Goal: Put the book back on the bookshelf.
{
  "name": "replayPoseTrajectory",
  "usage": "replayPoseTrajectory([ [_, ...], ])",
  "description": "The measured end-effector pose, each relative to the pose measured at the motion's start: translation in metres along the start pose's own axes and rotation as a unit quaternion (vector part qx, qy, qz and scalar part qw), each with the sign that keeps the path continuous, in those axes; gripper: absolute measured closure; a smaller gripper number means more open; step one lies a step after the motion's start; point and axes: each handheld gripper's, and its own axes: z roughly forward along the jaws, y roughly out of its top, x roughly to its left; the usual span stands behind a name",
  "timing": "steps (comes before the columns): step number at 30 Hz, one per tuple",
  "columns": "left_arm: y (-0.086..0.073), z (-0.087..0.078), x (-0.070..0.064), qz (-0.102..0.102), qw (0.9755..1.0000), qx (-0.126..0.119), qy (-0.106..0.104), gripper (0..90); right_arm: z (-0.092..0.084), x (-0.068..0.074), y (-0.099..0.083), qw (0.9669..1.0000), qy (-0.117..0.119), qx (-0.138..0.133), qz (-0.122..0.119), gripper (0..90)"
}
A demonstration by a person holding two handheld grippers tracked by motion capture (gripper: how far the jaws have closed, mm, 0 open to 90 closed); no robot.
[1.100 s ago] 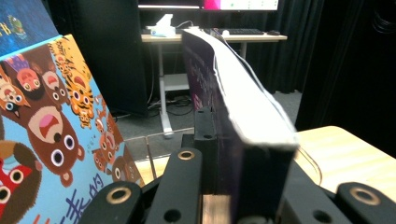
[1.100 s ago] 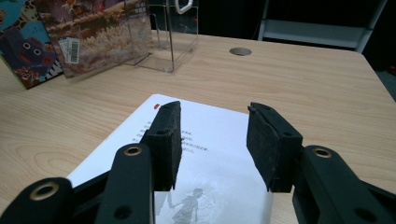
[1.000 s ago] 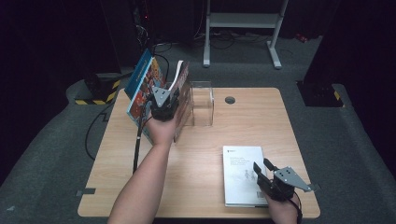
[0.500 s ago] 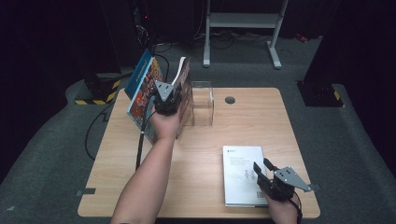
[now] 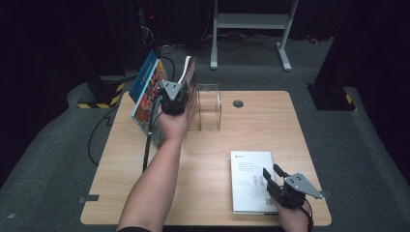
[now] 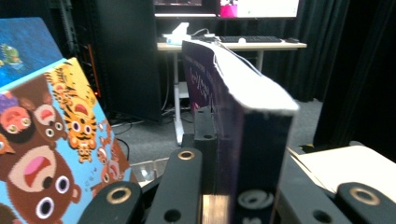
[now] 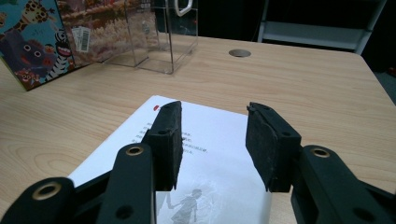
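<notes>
Left hand-held gripper clamped on dark book, upright, likely for shelving in clear holder alongside. Right hand-held gripper parted, empty, over white book flat on desk.

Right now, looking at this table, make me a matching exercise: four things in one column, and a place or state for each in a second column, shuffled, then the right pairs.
Things:
1. dark-covered book
2. white book
3. clear box
4. picture book

Places or states:
A. lies flat on the table's near right part
B. stands at the far left, its animal cover leaning
C. gripped upright between the left gripper's jaws
D. see-through, stands mid-table at the far side

Pairs: 1-C, 2-A, 3-D, 4-B
</notes>
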Motion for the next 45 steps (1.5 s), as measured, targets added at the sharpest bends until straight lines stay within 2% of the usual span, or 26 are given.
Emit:
replayPoseTrajectory([
  [12,0.000,0.011,-0.011,0.002,1.0000,-0.004,-0.002,83.9,-0.001,-0.001,0.000,1.0000,0.000,-0.002,0.001,56.0],
  [24,-0.009,0.017,-0.012,-0.013,0.9999,-0.004,-0.001,83.8,-0.001,0.000,-0.001,1.0000,0.001,-0.001,0.001,56.2],
  [39,-0.011,0.011,0.002,-0.013,0.9998,0.016,0.006,82.6,0.000,0.002,-0.001,1.0000,0.001,0.002,-0.006,55.6],
  [45,-0.009,0.011,0.006,0.003,0.9995,0.031,0.012,79.7,0.000,0.004,-0.002,1.0000,0.002,0.002,-0.008,55.2],
])
